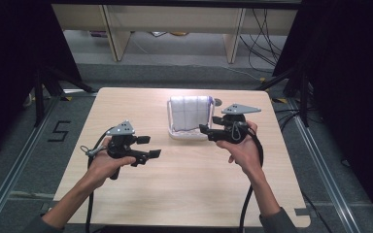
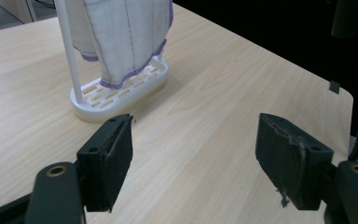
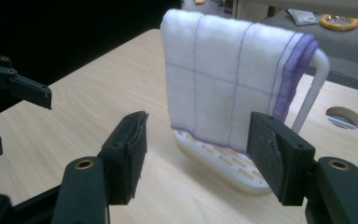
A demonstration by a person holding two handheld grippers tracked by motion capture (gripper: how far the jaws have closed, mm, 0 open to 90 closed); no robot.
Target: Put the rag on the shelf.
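Both tools stand spread and hold nothing: right tool [image 1: 212, 127] sits just beside the white cloth [image 3: 223, 88] draped over its rack [image 1: 190, 134], left tool [image 1: 148, 147] farther off above the tabletop [image 1: 184, 184]. Grasping the cloth is not yet begun, I judge.

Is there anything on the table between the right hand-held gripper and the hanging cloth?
No. The right gripper view shows bare table between the right hand-held gripper and the cloth.

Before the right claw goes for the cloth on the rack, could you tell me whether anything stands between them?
Nothing visible does. The right claw is open and faces the white cloth draped over the white rack, with bare table in between. The left claw stands well off to the side.
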